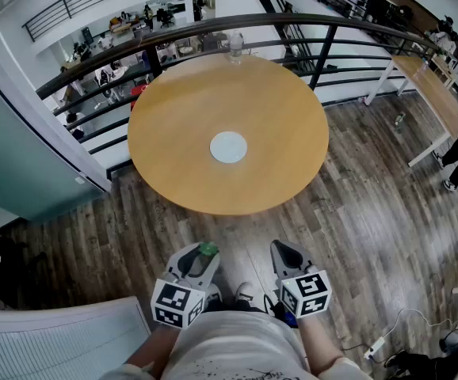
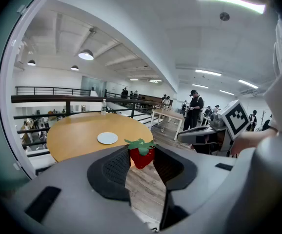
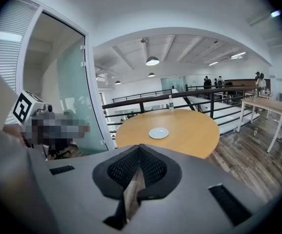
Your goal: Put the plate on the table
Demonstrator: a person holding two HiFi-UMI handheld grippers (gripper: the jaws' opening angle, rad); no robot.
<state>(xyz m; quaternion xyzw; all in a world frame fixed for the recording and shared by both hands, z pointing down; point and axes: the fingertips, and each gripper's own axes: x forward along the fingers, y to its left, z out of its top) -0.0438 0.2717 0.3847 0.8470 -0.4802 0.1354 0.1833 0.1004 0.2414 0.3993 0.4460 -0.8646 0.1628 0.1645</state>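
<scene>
I see a small, round, pale plate point(image 1: 228, 146) lying flat, face up, at the centre of the round, smooth wooden surface point(image 1: 284, 117); being circular, it has no long axis. A clear bottle point(image 1: 235, 46) stands upright at the far edge, just inside the dark metal railing point(image 1: 332, 30). Both grippers hang short of the near edge, above the plank floor point(image 1: 356, 212). My left gripper point(image 1: 203, 252) pinches a red strawberry point(image 2: 142, 156) with a green leafy top between its ribbed black fingers point(image 2: 114, 167). My right gripper point(image 3: 139, 150) has its fingers point(image 3: 153, 167) pressed together, empty.
</scene>
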